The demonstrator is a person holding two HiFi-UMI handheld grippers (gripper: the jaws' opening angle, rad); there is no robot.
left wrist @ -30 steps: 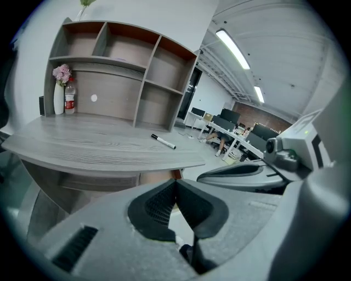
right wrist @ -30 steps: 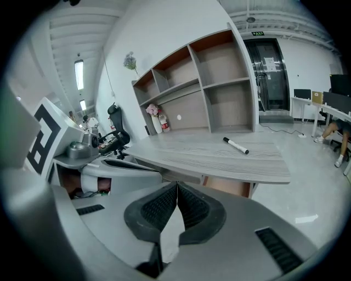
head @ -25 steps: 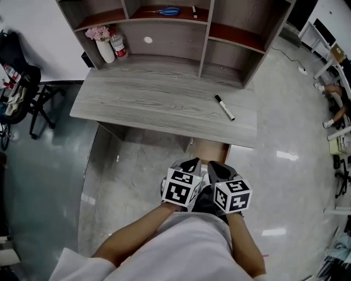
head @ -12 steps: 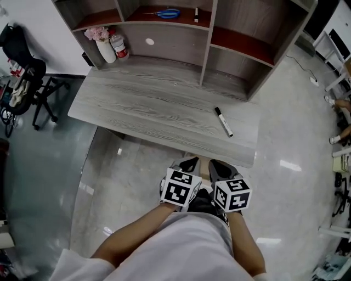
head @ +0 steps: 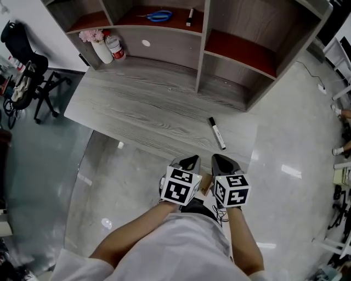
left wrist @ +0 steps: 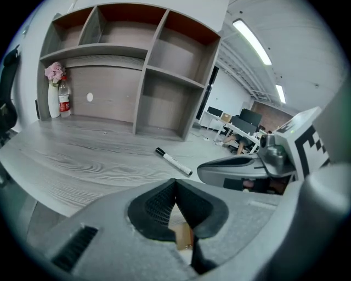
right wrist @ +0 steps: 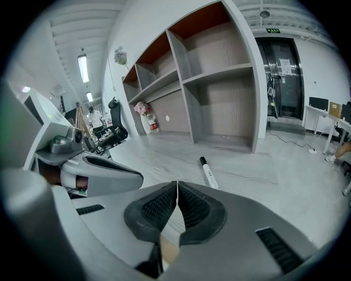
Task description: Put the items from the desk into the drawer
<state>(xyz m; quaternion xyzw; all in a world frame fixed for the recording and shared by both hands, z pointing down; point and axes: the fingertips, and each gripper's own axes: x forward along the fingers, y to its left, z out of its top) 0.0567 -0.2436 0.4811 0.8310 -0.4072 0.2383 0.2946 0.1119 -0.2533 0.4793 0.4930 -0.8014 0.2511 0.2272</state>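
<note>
Your arms: both bare forearms reach forward out of white sleeves. They hold the two tools side by side, close to your body and just short of the near edge of the grey wood-grain desk.
Left tool: your left gripper points at the desk front. Its black ribbed pads are pressed flat together and hold nothing.
Right tool: your right gripper sits just beside the left one at the same height. Its pads are also closed tight on nothing.
Between the tools: a tan wooden panel shows below the desk edge (what it belongs to is unclear).
Task item: the black-capped white marker pen lies flat on the desk's right front part. It is set diagonally, with the black cap toward the shelves, a little ahead of your right gripper and touching neither tool.
Its look: a slim white barrel with dark print too small to read.
Further back: the grey open shelf unit stands on the desk's rear. Blue-handled scissors lie on an upper shelf, and a white vase of pink flowers stands at the left end.
</note>
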